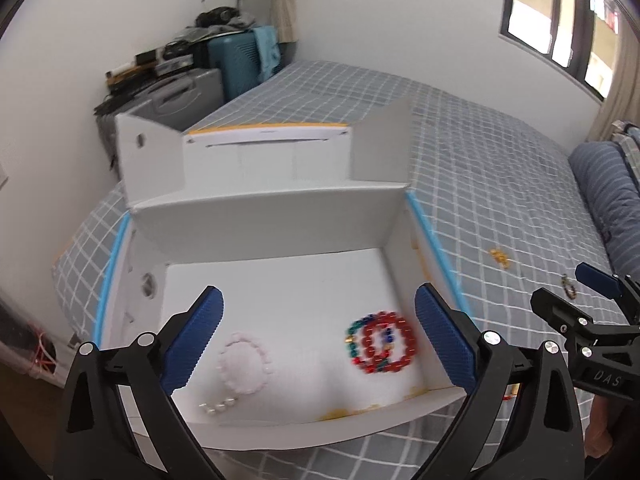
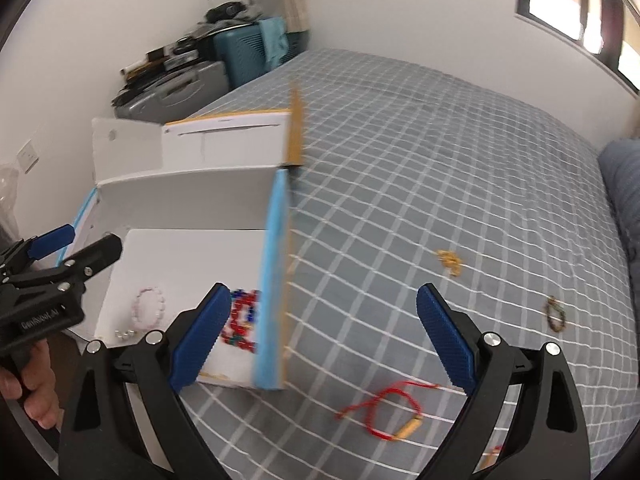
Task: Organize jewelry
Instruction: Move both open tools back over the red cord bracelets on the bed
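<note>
Gaping empty, left claw [image 1: 318, 336] over white box [image 1: 280, 216], right claw [image 2: 324, 338] over bedspread [image 2: 440, 160].

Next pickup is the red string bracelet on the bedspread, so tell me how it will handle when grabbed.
The red string bracelet lies in a loose, crooked loop with trailing ends, so it is probably floppy and will dangle. It looks thin and light. It lies flat on the soft bedspread, so fingers may pinch fabric too.
</note>
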Available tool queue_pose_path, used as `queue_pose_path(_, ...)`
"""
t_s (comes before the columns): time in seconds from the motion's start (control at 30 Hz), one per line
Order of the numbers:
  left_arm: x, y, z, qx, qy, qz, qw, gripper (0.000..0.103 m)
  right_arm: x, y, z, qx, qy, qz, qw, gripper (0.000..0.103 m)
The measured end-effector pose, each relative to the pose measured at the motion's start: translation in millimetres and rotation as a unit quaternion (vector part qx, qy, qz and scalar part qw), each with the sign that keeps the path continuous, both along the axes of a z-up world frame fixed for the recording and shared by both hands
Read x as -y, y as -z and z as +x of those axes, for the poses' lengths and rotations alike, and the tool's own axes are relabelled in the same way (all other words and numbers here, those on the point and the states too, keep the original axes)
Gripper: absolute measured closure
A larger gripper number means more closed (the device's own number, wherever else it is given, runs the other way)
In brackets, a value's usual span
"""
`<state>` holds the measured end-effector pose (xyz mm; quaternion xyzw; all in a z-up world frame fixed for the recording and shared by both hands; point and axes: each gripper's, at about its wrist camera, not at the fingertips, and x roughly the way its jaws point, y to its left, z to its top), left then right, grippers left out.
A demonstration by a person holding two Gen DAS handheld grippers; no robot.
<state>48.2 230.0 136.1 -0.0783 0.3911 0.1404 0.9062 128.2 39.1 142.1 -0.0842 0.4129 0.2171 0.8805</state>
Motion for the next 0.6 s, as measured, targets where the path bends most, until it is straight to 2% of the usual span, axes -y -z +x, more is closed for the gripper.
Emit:
queue_pose_path(0.37, 88.2, -11.5, 27.2, 0.026, 0.085, 0.006, 0.996, 0.006, 95.2, 1.3, 5.4, 0.002, 0.075, -0.008, 0.997, 0.013)
queue_pose_path(0.6, 145.0, -4.5, 42.3, 0.026, 0.137, 0.004, 0.9902, 0.006, 157.1, 14.3, 0.6, -0.009, 0.126, -0.011, 0.992, 0.013)
